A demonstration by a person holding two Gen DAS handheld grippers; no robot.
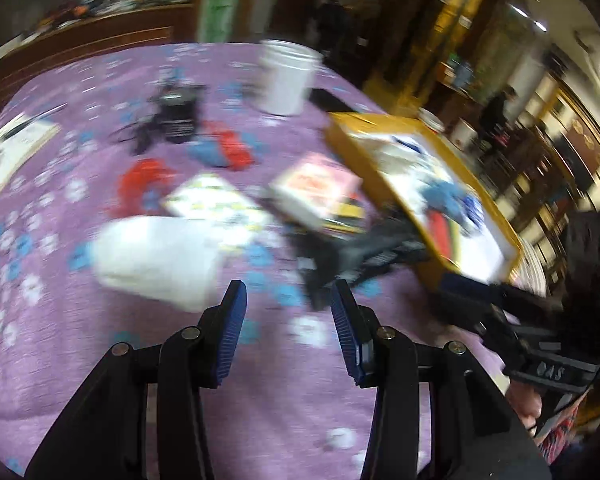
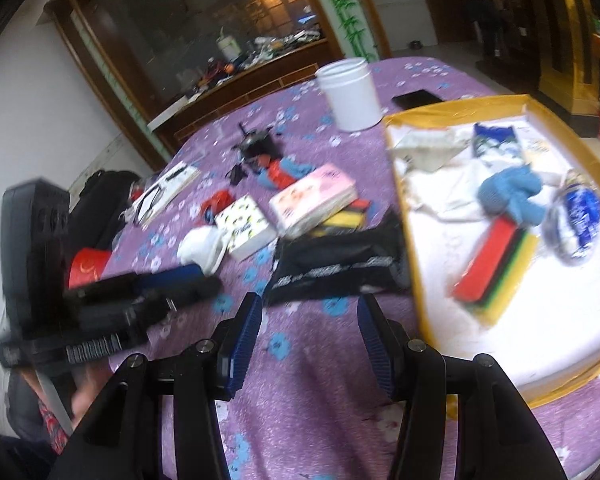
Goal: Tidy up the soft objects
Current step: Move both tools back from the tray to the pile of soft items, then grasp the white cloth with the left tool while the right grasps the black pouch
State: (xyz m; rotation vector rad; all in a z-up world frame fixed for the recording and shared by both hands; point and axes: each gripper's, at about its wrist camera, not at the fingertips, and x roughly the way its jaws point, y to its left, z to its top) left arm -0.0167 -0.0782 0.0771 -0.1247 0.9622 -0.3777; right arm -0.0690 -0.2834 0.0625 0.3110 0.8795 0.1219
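My left gripper (image 1: pixel 286 292) is open and empty above the purple cloth, just right of a white soft bundle (image 1: pixel 156 260). My right gripper (image 2: pixel 310 306) is open and empty, in front of a black pouch (image 2: pixel 336 264). A yellow-rimmed tray (image 2: pixel 404 216) on the right holds a blue cloth (image 2: pixel 508 190), a striped sponge stack (image 2: pixel 496 268), a white cloth (image 2: pixel 448 188) and a blue-white packet (image 2: pixel 580 216). On the cloth lie a pink tissue pack (image 2: pixel 316 198), a patterned tissue pack (image 2: pixel 246 226), the white bundle (image 2: pixel 200 246) and a red-blue cloth (image 2: pixel 284 172).
A white jar (image 2: pixel 350 94) and a black phone (image 2: pixel 416 99) stand at the far side. A black tangle of straps (image 2: pixel 252 148) lies mid-table. A book (image 2: pixel 166 190) lies at the left. The left gripper (image 2: pixel 100 312) shows at the right wrist view's left edge.
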